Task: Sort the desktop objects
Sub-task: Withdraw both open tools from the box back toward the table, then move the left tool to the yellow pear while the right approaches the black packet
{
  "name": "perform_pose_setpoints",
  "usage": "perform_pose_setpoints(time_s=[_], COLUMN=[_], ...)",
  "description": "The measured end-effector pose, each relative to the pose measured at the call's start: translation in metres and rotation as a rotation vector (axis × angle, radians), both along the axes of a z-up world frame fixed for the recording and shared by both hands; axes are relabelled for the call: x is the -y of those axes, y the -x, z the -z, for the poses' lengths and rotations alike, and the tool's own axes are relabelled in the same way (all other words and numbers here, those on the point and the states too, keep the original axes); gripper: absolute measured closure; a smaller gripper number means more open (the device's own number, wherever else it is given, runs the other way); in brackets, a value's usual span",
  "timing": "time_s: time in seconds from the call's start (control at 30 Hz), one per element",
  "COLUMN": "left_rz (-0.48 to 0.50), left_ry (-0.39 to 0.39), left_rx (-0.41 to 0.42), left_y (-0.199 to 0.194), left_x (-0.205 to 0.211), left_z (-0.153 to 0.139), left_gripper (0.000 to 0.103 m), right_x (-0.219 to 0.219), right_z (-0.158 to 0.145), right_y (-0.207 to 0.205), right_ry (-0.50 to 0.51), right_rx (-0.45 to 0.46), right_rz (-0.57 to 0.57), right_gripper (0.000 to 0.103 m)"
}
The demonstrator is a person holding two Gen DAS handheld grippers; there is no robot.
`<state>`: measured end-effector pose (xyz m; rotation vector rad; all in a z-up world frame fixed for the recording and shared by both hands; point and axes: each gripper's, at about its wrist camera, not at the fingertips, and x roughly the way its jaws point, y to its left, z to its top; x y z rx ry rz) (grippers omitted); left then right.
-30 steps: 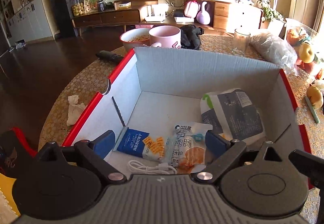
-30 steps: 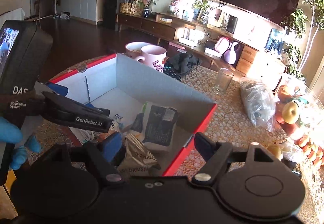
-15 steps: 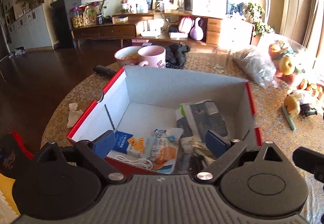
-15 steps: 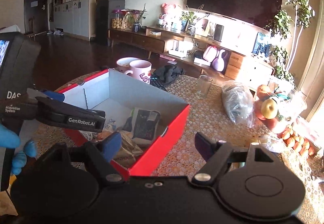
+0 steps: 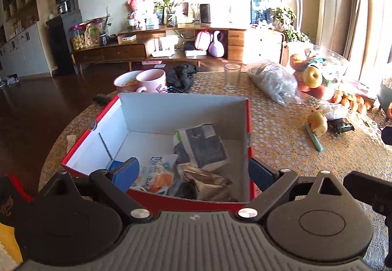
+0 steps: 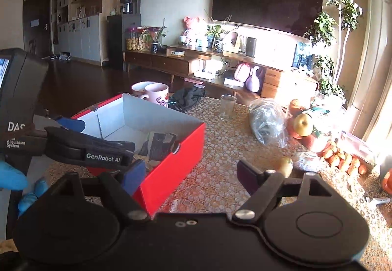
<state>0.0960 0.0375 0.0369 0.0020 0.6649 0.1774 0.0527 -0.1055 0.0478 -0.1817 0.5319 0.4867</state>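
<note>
left wrist view: the left gripper (image 5: pixel 191 174) hangs with jaws wide apart and nothing between them, just above the near wall of the red cardboard box (image 5: pixel 196 202). inside lie snack packets (image 5: pixel 159 173), a grey pouch (image 5: pixel 203 143) and a crinkled foil bag (image 5: pixel 208 184). out on the lace tablecloth (image 5: pixel 281 138) sit a clear glass (image 5: pixel 232 77), a pink mug (image 5: pixel 152 81), a plastic bag (image 5: pixel 274 82) and a pear (image 5: pixel 317 121) touching a green stick (image 5: pixel 313 139).

right wrist view: the right gripper (image 6: pixel 191 174) is also spread and empty, straddling the box's near corner (image 6: pixel 171 168), with the left gripper's body (image 6: pixel 98 150) close beside it. risk: a low sweep toward the loose items could catch that corner and shove the box, or the two tools could knock together.
</note>
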Motion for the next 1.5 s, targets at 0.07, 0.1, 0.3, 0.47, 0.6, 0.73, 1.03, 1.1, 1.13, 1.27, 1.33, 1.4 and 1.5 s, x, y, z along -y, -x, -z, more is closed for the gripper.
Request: perform_pose_setpoints(time_s=[0.07, 0.1, 0.3, 0.47, 0.6, 0.73, 1.03, 1.1, 1.13, 1.27, 1.33, 1.4, 1.5], left_rz=[0.014, 0.022, 0.079, 0.126, 0.158, 0.194, 0.272, 0.280, 0.283, 0.304, 0.310, 0.317, 0.330], left_ry=[0.000, 0.001, 0.003, 0.020, 0.025, 0.028, 0.059, 0.062, 0.064, 0.065, 0.068, 0.076, 0.075], left_rx=[0.004, 0.004, 0.007, 0.010, 0.007, 0.008, -0.006, -0.007, -0.006, 0.000, -0.002, -0.011, -0.021], left_y=[0.002, 0.003, 0.005, 0.001, -0.006, -0.016, -0.048, -0.057, -0.061, -0.078, -0.088, -0.097, -0.111], left_x=[0.009, 0.013, 0.039, 0.062, 0.081, 0.099, 0.135, 0.141, 0.144, 0.152, 0.156, 0.160, 0.167], left_z=[0.000, 0.000, 0.004, 0.010, 0.013, 0.017, 0.031, 0.033, 0.034, 0.037, 0.041, 0.044, 0.049], left_gripper=[0.007, 0.007, 0.007, 0.007, 0.007, 0.007, 0.005, 0.002, 0.000, 0.000, 0.000, 0.000, 0.000], right_x=[0.010, 0.014, 0.044, 0.072, 0.096, 0.116, 0.153, 0.160, 0.163, 0.175, 0.179, 0.183, 0.189], right_z=[0.001, 0.001, 0.005, 0.012, 0.016, 0.022, 0.041, 0.047, 0.050, 0.061, 0.067, 0.074, 0.083], right_y=[0.002, 0.002, 0.005, 0.002, -0.003, -0.011, -0.041, -0.050, -0.054, -0.072, -0.081, -0.090, -0.100], right_ry=[-0.009, -0.013, -0.032, -0.040, -0.047, -0.043, -0.030, -0.029, -0.029, -0.024, -0.023, -0.021, -0.023], right_rx=[-0.002, -0.002, -0.001, -0.007, -0.008, -0.011, -0.022, -0.026, -0.028, -0.034, -0.035, -0.041, -0.043], right_rz=[0.014, 0.022, 0.068, 0.120, 0.162, 0.191, 0.250, 0.261, 0.267, 0.289, 0.299, 0.308, 0.320], right_gripper=[0.021, 0.021, 0.021, 0.021, 0.021, 0.021, 0.021, 0.021, 0.021, 0.021, 0.021, 0.021, 0.021])
